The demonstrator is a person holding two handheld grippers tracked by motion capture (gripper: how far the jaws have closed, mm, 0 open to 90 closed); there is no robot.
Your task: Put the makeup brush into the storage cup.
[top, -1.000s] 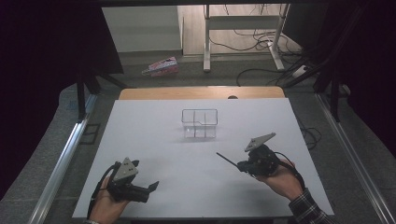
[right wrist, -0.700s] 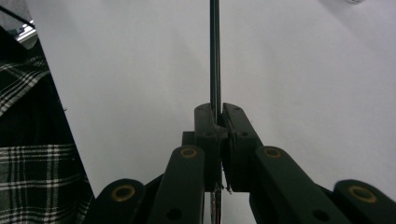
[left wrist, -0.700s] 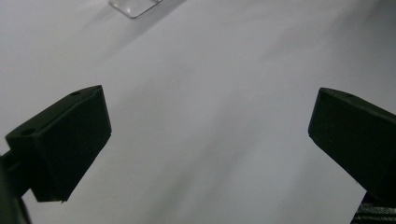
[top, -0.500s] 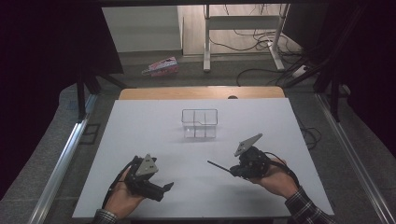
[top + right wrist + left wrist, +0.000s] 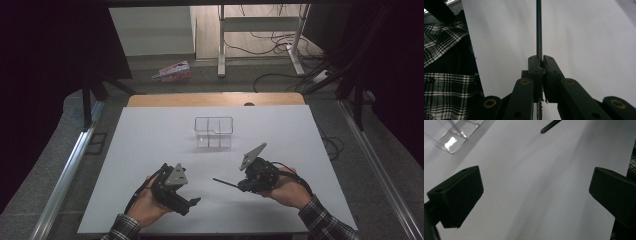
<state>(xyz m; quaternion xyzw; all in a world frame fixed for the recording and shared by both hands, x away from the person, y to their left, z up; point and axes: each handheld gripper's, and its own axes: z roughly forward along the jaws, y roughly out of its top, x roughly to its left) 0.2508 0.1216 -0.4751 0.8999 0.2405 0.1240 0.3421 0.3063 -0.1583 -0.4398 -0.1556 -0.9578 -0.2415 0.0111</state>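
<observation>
A clear plastic box (image 5: 214, 132) with inner dividers stands at the middle of the white table (image 5: 150, 135). My right gripper (image 5: 243, 187) is at the front right, lying over on its side and shut on a thin black rod (image 5: 226, 182) that points left. In the right gripper view the jaws (image 5: 540, 62) pinch the rod (image 5: 539, 27), which runs straight ahead. My left gripper (image 5: 193, 203) is at the front left, open and empty. In the left gripper view its jaws (image 5: 535, 195) stand wide apart over bare table, with the rod's tip (image 5: 550, 125) and the box's corner (image 5: 454, 137) ahead.
A wooden strip (image 5: 215, 99) borders the table's far edge. Beyond it on the floor lie a pink packet (image 5: 172, 71), desk legs and cables. Metal rails (image 5: 70, 170) run along both sides. A plaid sleeve (image 5: 446, 50) shows beside the right gripper.
The left hand has moved right, toward the table's middle. The right hand has moved left and a little nearer the front edge, with the rod still gripped.
</observation>
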